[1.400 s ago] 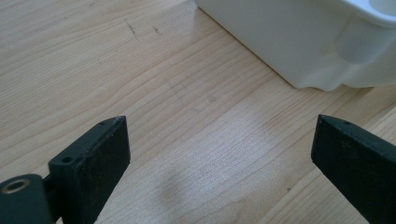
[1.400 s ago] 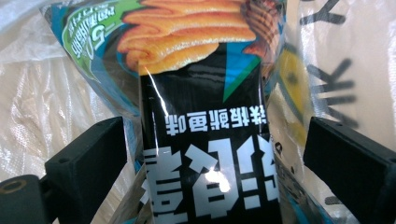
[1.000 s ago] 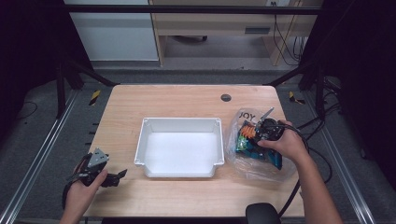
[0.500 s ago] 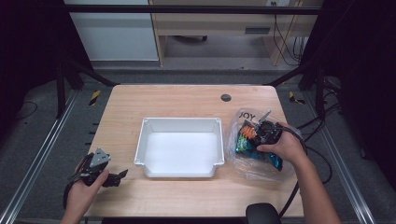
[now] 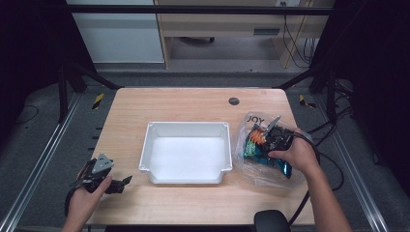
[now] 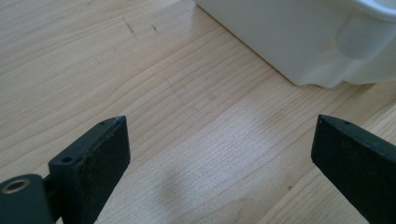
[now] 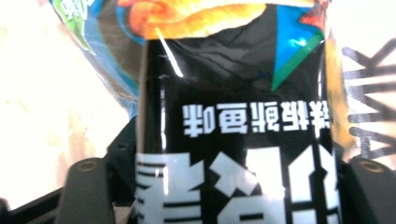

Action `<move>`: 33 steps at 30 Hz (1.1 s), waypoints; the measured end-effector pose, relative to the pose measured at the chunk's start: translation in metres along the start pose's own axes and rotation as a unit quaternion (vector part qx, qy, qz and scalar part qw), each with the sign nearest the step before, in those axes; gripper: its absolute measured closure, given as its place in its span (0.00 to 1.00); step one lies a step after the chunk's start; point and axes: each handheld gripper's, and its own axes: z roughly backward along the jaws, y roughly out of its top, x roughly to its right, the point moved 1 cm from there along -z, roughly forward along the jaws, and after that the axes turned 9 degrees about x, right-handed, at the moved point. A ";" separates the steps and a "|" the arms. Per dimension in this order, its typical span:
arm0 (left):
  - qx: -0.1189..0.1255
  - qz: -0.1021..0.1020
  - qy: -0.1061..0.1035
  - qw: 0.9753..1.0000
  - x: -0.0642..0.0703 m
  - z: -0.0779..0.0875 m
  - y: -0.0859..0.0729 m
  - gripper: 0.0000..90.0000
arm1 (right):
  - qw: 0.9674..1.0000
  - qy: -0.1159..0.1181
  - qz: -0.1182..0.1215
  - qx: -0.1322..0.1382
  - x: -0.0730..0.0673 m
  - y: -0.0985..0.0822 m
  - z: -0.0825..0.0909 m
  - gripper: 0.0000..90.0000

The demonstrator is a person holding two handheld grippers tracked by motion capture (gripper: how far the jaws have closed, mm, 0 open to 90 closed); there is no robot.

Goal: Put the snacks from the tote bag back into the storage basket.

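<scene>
Two tongs flanked the white rectangular plastic tray: right tongs clamped a black snack packet, probably extracting it; left tongs gaped idle.

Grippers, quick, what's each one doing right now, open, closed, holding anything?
Left gripper: open, empty, above the table.
Right gripper: jaws on either side of a black snack packet in the clear bag; closure cannot be told.

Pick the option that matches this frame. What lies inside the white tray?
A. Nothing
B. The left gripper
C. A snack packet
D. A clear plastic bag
A: in the high view the white tray shows a bare white floor, while the snack packet sits inside the clear plastic bag on the table to the tray's right, under the right gripper.
</scene>
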 end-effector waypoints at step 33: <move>-0.001 -0.004 0.007 1.000 0.001 -0.001 0.002 0.05 | 0.994 -0.026 -0.023 0.100 0.000 -0.015 0.060 0.46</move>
